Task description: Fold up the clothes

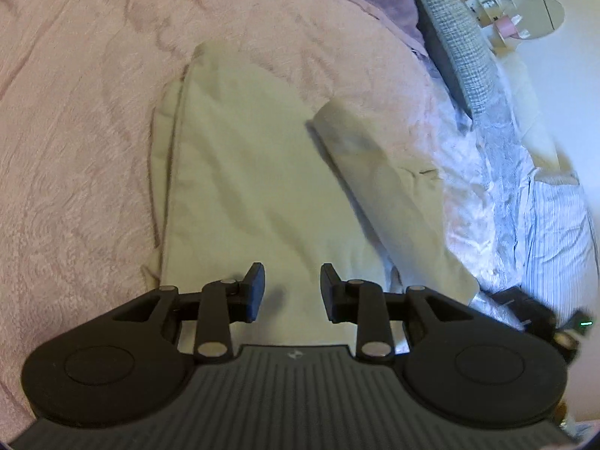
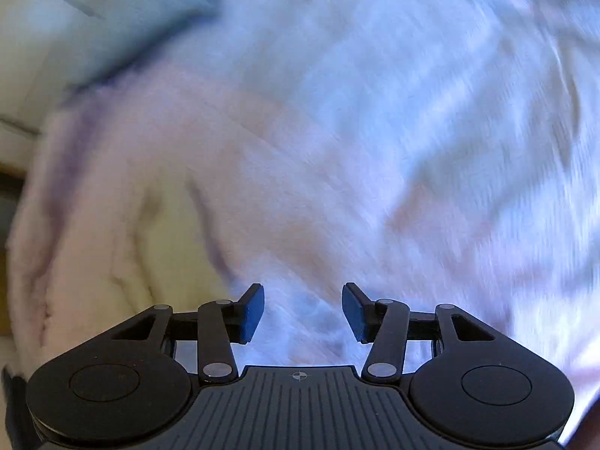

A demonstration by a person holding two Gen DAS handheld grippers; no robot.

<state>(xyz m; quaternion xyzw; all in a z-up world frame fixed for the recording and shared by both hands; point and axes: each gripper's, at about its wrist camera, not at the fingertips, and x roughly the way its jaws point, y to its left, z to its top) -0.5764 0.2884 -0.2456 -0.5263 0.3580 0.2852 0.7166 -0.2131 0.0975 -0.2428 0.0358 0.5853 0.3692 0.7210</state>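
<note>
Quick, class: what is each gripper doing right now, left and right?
Left gripper: open, empty, above the cream garment.
Right gripper: open, empty, over blurred bedding.

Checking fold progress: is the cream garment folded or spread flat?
Partly folded: the cream garment lies on the pink bedspread with one side flap doubled over.

Pink bedspread (image 1: 93, 131), grey pillow (image 1: 457, 48), pale wall (image 1: 570, 86)

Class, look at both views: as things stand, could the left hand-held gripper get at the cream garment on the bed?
Probably yes. The left hand-held gripper hangs right over the cream garment with its jaws apart and empty, and nothing lies between them and the cloth.
</note>
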